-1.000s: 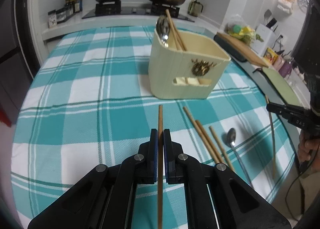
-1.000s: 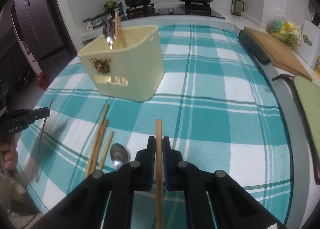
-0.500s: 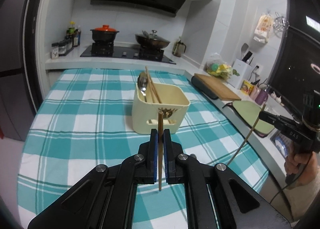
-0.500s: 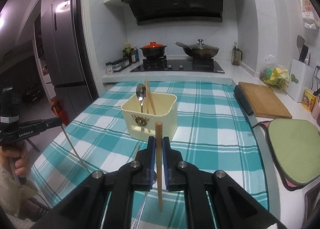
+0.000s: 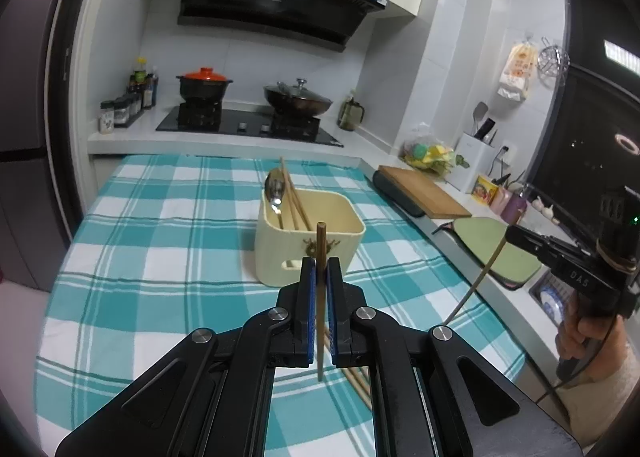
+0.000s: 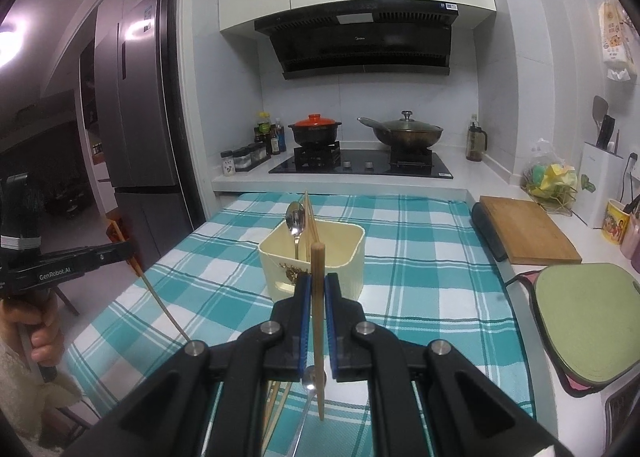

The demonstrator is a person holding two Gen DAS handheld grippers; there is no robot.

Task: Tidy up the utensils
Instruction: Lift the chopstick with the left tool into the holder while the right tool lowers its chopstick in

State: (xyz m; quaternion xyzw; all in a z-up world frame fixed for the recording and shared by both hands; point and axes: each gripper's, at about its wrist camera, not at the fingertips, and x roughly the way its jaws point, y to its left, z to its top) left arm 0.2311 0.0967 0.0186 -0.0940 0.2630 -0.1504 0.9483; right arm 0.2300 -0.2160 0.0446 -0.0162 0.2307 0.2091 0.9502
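The left gripper (image 5: 320, 277) is closed on a dark brown chopstick (image 5: 320, 249), held well above the bench (image 5: 120, 257) with its checked teal cloth. In the left wrist view this chopstick stands upright between the blue pads, its blunt end up, its long axis running top to bottom; from the right wrist view the same stick (image 6: 160, 297) slants, upper end at the gripper, lower end down toward the cloth.

Further right, near the middle of the bench, sits the cream utensil holder (image 6: 340, 257), open side up. Inside it a metal spoon (image 6: 295, 219) stands bowl upward, and beside it two chopsticks (image 6: 310, 213) lean with their tips above the rim.

The right gripper (image 6: 318, 285) is clamped on a lighter wooden chopstick (image 6: 318, 269), also raised above the bench, upright in its own view with the thick square end on top. From the left wrist view that stick (image 5: 480, 277) tilts, narrow end down.

Below the right gripper, on the cloth, lie a second spoon (image 6: 310, 379), bowl toward the holder, handle toward the camera, and loose chopsticks (image 6: 276, 405) pointing roughly the same way
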